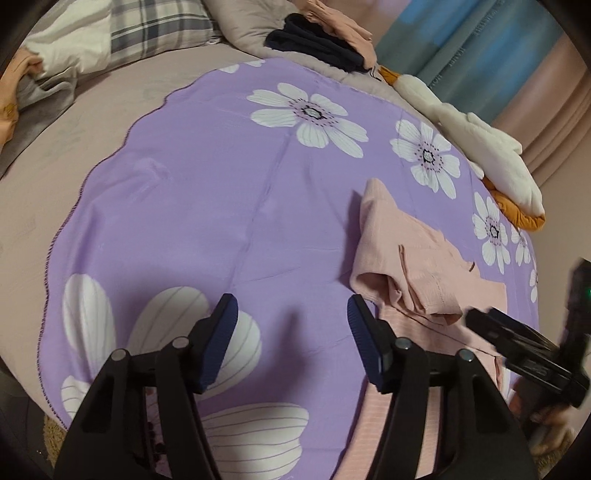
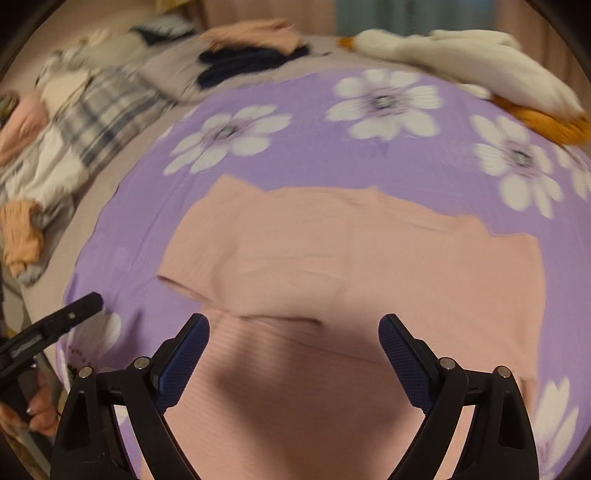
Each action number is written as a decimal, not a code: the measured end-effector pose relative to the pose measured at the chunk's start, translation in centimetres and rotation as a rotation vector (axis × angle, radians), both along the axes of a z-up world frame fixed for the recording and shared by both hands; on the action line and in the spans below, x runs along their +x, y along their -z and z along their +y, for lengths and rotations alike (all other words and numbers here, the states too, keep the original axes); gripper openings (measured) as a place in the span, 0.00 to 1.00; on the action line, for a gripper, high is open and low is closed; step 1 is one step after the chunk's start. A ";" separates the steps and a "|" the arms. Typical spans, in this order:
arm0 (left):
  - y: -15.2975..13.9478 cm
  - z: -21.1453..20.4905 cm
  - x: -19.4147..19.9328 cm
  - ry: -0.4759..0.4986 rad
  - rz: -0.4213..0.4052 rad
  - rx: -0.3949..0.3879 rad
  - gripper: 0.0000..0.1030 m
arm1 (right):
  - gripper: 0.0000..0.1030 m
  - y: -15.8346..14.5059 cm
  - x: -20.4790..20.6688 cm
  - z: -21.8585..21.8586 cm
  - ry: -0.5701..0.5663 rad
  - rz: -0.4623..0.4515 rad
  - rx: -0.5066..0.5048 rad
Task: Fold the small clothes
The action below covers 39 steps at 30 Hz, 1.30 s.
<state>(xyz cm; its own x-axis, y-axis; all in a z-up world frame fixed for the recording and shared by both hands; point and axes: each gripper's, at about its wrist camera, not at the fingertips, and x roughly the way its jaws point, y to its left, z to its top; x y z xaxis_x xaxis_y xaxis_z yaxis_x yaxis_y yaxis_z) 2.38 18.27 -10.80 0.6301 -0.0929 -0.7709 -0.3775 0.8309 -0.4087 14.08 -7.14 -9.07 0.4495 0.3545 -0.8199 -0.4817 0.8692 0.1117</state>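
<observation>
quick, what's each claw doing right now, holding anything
Left claw: open, nothing between its pads, over the purple floral sheet.
Right claw: open, holding nothing, above the pink garment.

My two grippers, left (image 1: pixel 291 314) and right (image 2: pixel 293 332), have black arms, silver pivot screws, and textured blue pads (image 2: pixel 402 354).

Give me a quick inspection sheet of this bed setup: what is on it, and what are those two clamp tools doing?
Surface: purple flowered cloth spread on a bed.
Job's things: pink garment, partly folded, lying on the cloth.
Clutter: dark clothes, plaid bedding, white and orange plush toy along the far edge.
Tools: left tool open over bare cloth; right tool open above the garment; neither holds anything.
Cables: nothing seen.
Surroundings: curtain behind the bed.
</observation>
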 end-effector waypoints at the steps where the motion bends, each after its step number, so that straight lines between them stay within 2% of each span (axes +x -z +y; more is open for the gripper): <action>1: 0.0 0.1 -0.2 -0.004 0.000 -0.001 0.59 | 0.90 0.4 0.3 0.8 -0.018 0.000 -0.012; 2: 0.0 0.3 -0.3 -0.007 0.000 0.000 0.59 | 0.88 1.1 0.7 1.9 -0.033 -0.020 -0.049; 3: -0.1 0.4 -0.5 -0.012 0.004 0.003 0.59 | 0.81 1.9 1.2 2.7 -0.032 -0.032 -0.094; 4: -0.1 0.4 -0.6 -0.015 0.007 0.006 0.59 | 0.74 2.6 1.4 3.1 -0.028 -0.025 -0.130; 5: 0.0 0.4 -0.7 -0.015 0.008 0.009 0.59 | 0.73 3.6 2.0 3.6 -0.029 0.005 -0.152; 8: 0.1 0.5 -0.9 -0.010 0.011 0.011 0.59 | 0.65 4.8 2.7 3.3 -0.020 0.043 -0.132; 10: 0.2 0.6 -0.8 -0.007 0.013 0.009 0.59 | 0.51 4.6 2.8 2.7 -0.015 0.037 -0.107; 11: 0.2 0.6 -0.8 -0.005 0.015 0.008 0.59 | 0.47 4.3 2.9 2.4 -0.020 0.038 -0.097; 12: 0.3 0.5 -0.6 -0.005 0.018 0.008 0.59 | 0.34 4.1 2.9 2.0 -0.027 0.039 -0.087; 13: 0.3 0.4 -0.6 -0.005 0.020 0.009 0.59 | 0.27 4.0 3.0 1.9 -0.027 0.041 -0.083; 20: 0.5 -0.5 0.1 0.021 0.022 0.001 0.59 | 0.24 0.6 3.5 -0.6 -0.002 0.036 0.086; 30: 0.6 -0.9 0.6 0.033 0.030 -0.013 0.59 | 0.23 -8.1 3.5 -4.5 0.020 -0.086 0.312; 32: 0.6 -1.1 0.9 0.037 0.028 -0.012 0.59 | 0.23 -9.1 3.8 -5.5 0.027 -0.095 0.352; 35: 0.2 -1.6 1.6 0.053 0.016 -0.006 0.59 | 0.23 -10.0 3.8 -7.0 0.071 -0.146 0.345; 39: -0.5 -2.6 3.5 0.091 -0.008 0.006 0.58 | 0.23 -9.5 4.2 -9.0 0.118 -0.143 0.364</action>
<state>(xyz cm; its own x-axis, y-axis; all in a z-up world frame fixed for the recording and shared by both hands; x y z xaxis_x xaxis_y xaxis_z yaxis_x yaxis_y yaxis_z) 5.86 15.67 -10.30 0.6257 -0.1454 -0.7664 -0.2966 0.8644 -0.4061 18.26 -16.19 0.43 0.6052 0.5490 -0.5765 -0.4141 0.8356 0.3611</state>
